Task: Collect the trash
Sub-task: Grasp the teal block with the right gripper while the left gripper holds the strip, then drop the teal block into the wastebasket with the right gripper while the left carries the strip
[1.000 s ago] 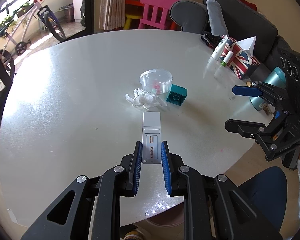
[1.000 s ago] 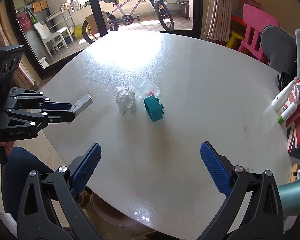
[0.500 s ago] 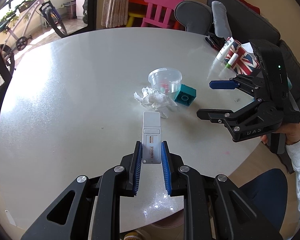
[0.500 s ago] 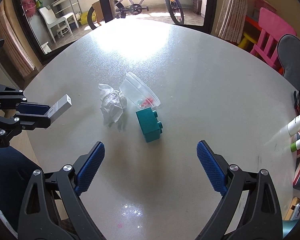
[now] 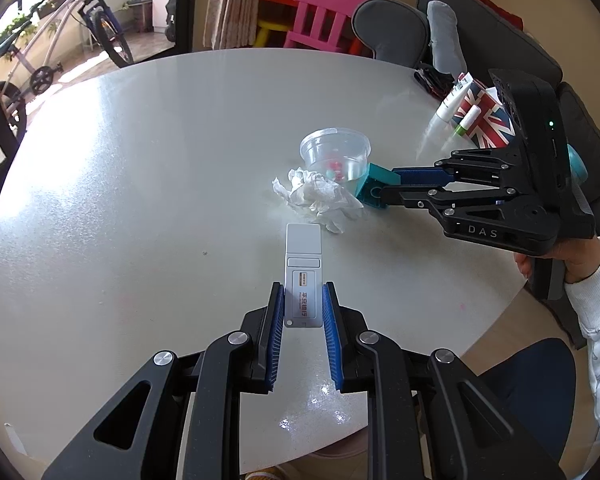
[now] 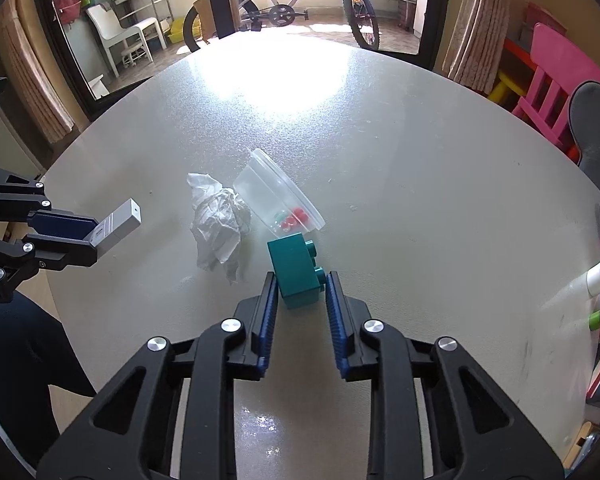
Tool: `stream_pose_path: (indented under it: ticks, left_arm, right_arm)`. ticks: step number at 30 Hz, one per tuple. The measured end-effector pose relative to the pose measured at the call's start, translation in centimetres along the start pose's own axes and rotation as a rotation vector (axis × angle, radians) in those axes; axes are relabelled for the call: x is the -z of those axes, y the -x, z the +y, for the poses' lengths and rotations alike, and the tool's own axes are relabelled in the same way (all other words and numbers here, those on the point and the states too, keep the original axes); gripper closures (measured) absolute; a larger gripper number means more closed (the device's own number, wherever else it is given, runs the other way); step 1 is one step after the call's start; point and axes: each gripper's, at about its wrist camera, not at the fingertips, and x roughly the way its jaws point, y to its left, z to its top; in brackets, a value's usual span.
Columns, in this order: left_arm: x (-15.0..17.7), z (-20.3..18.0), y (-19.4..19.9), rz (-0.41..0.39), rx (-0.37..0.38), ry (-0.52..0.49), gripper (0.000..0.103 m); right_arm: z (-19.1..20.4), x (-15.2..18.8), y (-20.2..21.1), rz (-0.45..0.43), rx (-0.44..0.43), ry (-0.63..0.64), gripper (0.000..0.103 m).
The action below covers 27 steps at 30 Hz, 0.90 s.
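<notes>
Left gripper (image 5: 303, 312): my jaws are clamped on a white USB-style stick (image 5: 303, 280), held above the near part of the table (image 5: 140, 200).
Right gripper (image 6: 302, 300): my pads flank the teal toy block (image 6: 296, 272) (contact on either side I cannot confirm).
Crumpled tissue (image 6: 218, 226): lies on the table, just left of the block.
Clear plastic cup (image 6: 278, 196): tipped on its side beyond the block, red bits inside.

crumpled white tissue (image 6: 218, 227), beside tilted clear cup (image 6: 278, 196)
</notes>
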Motion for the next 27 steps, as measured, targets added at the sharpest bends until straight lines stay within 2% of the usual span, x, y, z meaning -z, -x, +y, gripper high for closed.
stream_pose_path:
  ticks: [12,27]
  left_arm:
    - [0.4,-0.2,0.9,-0.010,0.010,-0.007,0.084]
    - [2.9,-4.0,4.5,-0.044,0.036,-0.051,0.084]
  right_arm:
    - [0.0,1.4,3.3,-0.055,0.005,-0.068,0.080]
    - [4.0,5.8,11.2,-0.106,0.010,-0.103,0.080]
